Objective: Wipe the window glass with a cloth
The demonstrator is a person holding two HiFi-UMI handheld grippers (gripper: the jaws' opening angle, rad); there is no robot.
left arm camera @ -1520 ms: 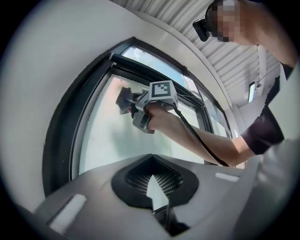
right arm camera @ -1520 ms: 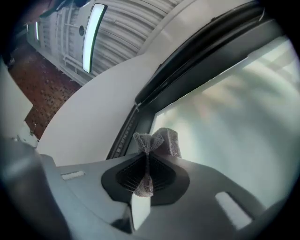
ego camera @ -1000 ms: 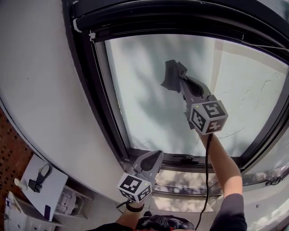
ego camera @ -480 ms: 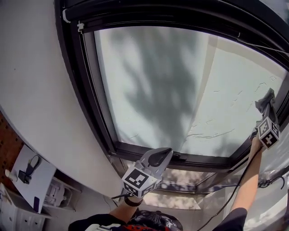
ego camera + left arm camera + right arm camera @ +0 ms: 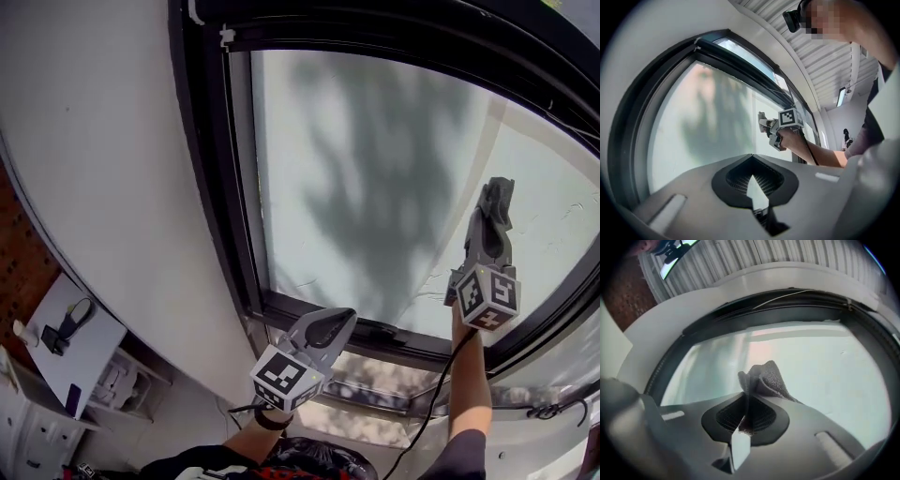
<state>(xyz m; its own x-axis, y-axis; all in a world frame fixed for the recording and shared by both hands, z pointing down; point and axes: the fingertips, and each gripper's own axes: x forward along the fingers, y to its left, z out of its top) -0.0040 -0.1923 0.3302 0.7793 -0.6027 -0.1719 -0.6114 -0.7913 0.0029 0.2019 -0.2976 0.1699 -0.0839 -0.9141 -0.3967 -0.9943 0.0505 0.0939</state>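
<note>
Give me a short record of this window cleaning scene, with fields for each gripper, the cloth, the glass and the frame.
left gripper: jaws together, nothing between them, held low near the bottom of the frame
right gripper: shut on the cloth, raised in front of the right part of the pane
cloth: grey, bunched, sticking out past the jaws toward the glass; contact not certain
window glass: pale and hazy, a tree-like shadow across it
frame: dark, set in a light wall

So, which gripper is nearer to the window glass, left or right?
Right. The right gripper is up in front of the window glass, holding the cloth toward it. The left gripper sits low, by the bottom frame, back from the pane.
</note>
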